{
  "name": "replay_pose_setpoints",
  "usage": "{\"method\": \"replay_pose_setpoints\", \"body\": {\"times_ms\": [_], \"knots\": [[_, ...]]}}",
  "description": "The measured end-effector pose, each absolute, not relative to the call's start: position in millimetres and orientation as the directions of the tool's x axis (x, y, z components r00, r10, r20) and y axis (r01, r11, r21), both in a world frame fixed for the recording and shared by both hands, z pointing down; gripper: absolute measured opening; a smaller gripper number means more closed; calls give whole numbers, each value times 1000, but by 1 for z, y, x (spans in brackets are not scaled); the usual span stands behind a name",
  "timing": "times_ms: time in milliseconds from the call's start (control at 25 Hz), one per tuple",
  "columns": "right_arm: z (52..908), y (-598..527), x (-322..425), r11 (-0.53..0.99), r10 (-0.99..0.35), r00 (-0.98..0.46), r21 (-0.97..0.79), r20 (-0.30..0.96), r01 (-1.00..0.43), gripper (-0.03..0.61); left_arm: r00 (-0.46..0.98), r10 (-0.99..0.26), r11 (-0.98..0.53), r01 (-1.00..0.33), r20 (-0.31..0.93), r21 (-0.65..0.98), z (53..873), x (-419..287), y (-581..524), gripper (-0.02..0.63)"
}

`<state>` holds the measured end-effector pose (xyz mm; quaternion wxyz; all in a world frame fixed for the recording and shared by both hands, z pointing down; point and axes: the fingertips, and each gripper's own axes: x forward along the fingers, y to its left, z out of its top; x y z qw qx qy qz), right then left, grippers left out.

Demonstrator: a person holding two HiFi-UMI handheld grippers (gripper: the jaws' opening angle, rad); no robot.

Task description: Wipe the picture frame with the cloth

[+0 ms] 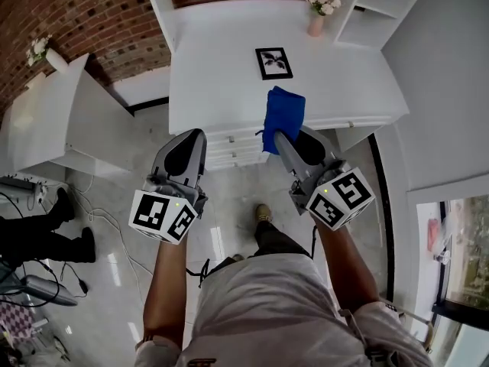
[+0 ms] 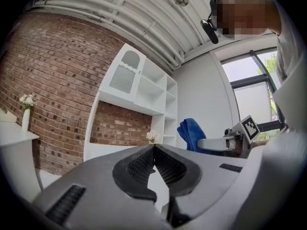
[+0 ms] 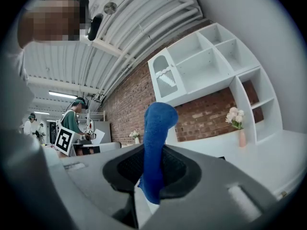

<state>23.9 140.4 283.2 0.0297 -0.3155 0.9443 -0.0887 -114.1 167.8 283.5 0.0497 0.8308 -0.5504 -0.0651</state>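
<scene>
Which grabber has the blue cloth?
The right gripper: the cloth is pinched between its jaws. The left gripper has its jaws shut with nothing between them.

left gripper [image 1: 198, 134], right gripper [image 1: 278, 137]: grey shells | cubes [image 1: 163, 215]: black-white markers | shirt [image 1: 267, 312]: pale

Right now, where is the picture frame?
In the head view, the picture frame sits on the white desk, right of centre, lower left of the pink flower vase and just beyond the blue cloth held in the right tongs.
</scene>
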Motion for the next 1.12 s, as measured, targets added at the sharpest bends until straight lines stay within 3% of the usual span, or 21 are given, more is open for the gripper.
{"method": "replay_pose_setpoints", "body": {"times_ms": [600, 1120], "knots": [[302, -15, 66, 802, -565, -823, -195, 65, -565, 72, 353, -935, -352, -928, -9, 126, 297, -70, 7, 0], [318, -96, 52, 764, -592, -792, -209, 151, -611, 72, 396, -918, -390, -913, 32, 119, 313, -75, -81, 0]]}}
